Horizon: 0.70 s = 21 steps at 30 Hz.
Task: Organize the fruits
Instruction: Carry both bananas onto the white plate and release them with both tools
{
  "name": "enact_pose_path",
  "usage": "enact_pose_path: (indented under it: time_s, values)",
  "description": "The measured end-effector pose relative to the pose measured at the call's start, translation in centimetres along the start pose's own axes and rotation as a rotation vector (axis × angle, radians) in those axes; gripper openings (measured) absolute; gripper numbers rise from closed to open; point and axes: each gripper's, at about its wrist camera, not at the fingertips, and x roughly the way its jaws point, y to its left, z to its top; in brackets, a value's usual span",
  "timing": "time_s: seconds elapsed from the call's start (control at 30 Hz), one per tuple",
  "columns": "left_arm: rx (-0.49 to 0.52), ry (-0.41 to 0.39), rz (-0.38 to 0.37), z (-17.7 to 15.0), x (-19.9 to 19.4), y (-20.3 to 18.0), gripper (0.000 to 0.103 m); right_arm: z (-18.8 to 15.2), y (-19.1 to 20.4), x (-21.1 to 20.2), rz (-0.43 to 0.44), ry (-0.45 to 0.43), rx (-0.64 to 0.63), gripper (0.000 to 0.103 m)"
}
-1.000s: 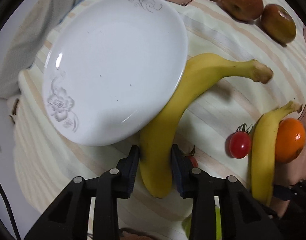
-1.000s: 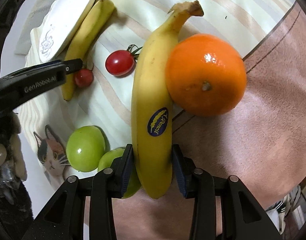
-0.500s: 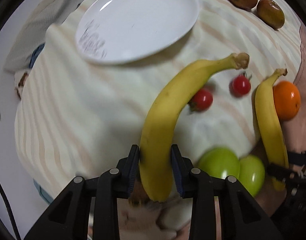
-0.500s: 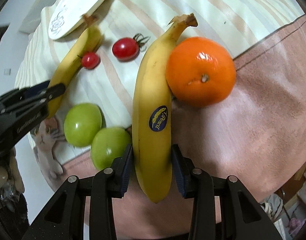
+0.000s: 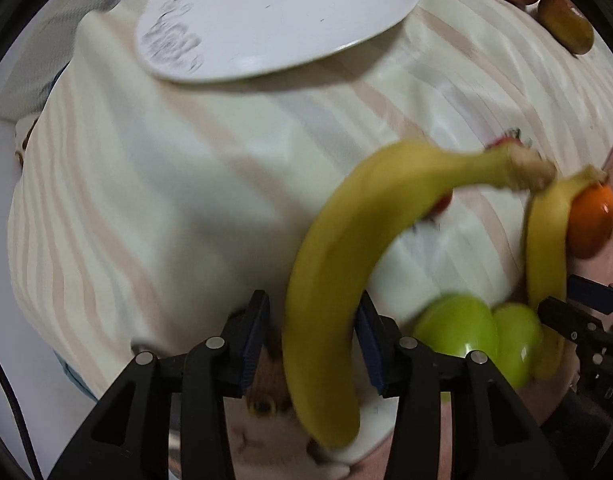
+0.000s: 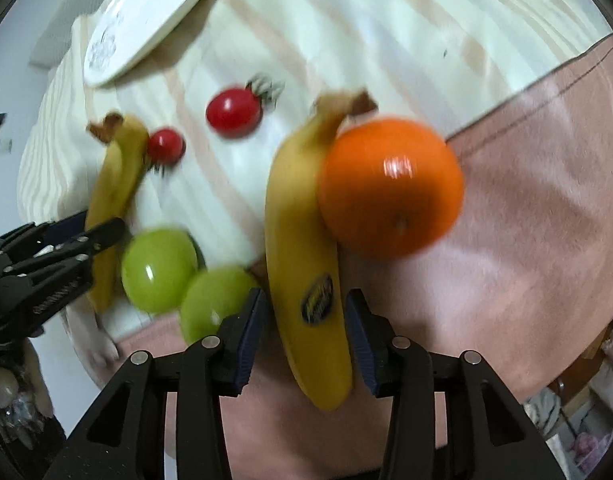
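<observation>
Left wrist view: left gripper has just eased apart, pads clear of the curved banana btwn them, near the striped cloth's front edge w/ two green apples beside. Risk: the banana rolls onto them. Right wrist view: right gripper likewise just loosened around the stickered banana, which touches the orange; any nudge may send that rolling.

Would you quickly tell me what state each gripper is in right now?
Left gripper: jaws just opened, pads off the plain banana between them.
Right gripper: jaws just opened, pads off the stickered banana between them.
</observation>
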Motion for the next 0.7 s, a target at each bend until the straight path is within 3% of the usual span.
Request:
enact_pose_path:
  time_s: [0.23, 0.3, 0.37, 0.47, 0.7]
  values:
    - [0.083, -0.032, 0.062, -3.4, 1.1, -0.5, 0.043, 0.5, -0.7, 1.0, -0.058, -0.021, 0.025, 0.044]
    - [0.076, -0.046, 0.049, -4.7, 1.0, -0.5, 0.033, 0.1, -0.8, 1.2, -0.073, -0.029, 0.029, 0.043]
    - [0.064, -0.065, 0.054, -5.8, 0.6, 0.0, 0.032, -0.6, -0.9, 0.8, -0.082, -0.04, 0.01, 0.042]
    - [0.012, -0.107, 0.049, -10.0, -1.0, 0.4, 0.032, -1.6, -1.2, 0.7, -0.064, -0.055, -0.014, 0.042]
    - [-0.211, -0.145, -0.07, -17.5, -4.9, 4.6, 0.031, -4.2, -0.5, -2.9, -0.011, -0.087, -0.098, 0.041]
